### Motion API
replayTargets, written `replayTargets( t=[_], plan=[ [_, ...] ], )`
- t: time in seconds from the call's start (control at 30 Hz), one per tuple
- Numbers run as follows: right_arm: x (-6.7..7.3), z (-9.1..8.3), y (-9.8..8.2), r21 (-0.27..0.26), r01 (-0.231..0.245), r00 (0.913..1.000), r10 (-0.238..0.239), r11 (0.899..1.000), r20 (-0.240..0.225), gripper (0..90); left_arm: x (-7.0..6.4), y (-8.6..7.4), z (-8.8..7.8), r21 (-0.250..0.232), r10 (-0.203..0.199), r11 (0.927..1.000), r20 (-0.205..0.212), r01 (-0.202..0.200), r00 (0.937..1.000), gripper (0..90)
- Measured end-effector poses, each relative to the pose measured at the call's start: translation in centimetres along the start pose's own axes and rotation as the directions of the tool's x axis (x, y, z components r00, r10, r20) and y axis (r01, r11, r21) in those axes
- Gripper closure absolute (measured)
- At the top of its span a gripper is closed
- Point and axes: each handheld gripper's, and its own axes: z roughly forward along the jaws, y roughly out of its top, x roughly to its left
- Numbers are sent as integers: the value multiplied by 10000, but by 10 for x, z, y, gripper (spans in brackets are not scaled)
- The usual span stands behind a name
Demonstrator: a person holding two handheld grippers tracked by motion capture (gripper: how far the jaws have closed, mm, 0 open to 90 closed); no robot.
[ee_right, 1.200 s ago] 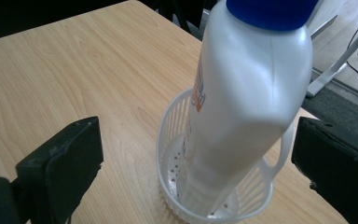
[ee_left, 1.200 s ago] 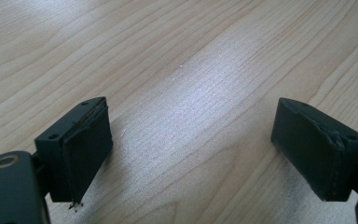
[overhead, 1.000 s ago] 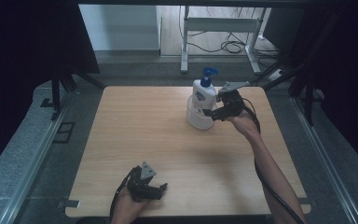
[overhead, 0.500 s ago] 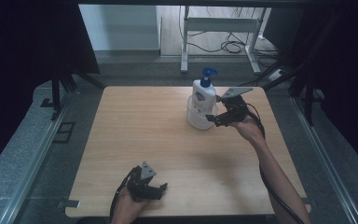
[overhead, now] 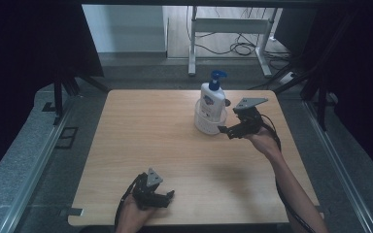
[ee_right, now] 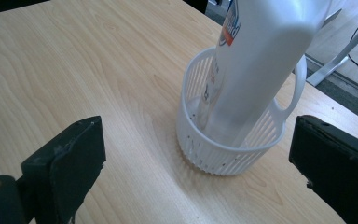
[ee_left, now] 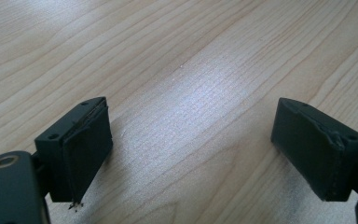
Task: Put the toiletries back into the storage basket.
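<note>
White pump bottle with blue nozzle [overhead: 212, 95] stands tilted in the white slotted plastic basket [ee_right: 223, 154], just ahead of my right gripper [overhead: 227, 130], jaws spread wide; I'd approach level, centring the basket; left gripper [ee_left: 191, 149] spread, idle over bare wood.

The bottle [ee_right: 256, 60] is cut off above; its label unreadable.

A pale wood-grain rectangular table [overhead: 175, 145] bears a white slotted plastic basket [overhead: 209, 124], standing just ahead of the right claw [overhead: 229, 129] and well apart from the left claw [overhead: 167, 196].
</note>
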Motion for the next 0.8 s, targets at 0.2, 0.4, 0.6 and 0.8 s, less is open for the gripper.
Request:
replayTargets(
  t=[0.2,0.4,0.6,0.8],
  plan=[
    [4,-5,-8,-16,25,10000,-25,10000,1,33,0,0,0,2,0,10000,-10,0,10000,116],
    [7,-10,-16,49,56,10000,-56,10000,20,19,0,0,0,-4,-21,10000,-30,21,10000,116],
    [11,-16,-27,114,77,10000,-78,9999,57,4,0,0,0,1,-24,10000,-32,24,10000,116],
    [14,-22,-38,204,67,9999,-69,9998,85,0,0,0,0,-2,-30,10000,-38,30,10000,116]
  ],
)
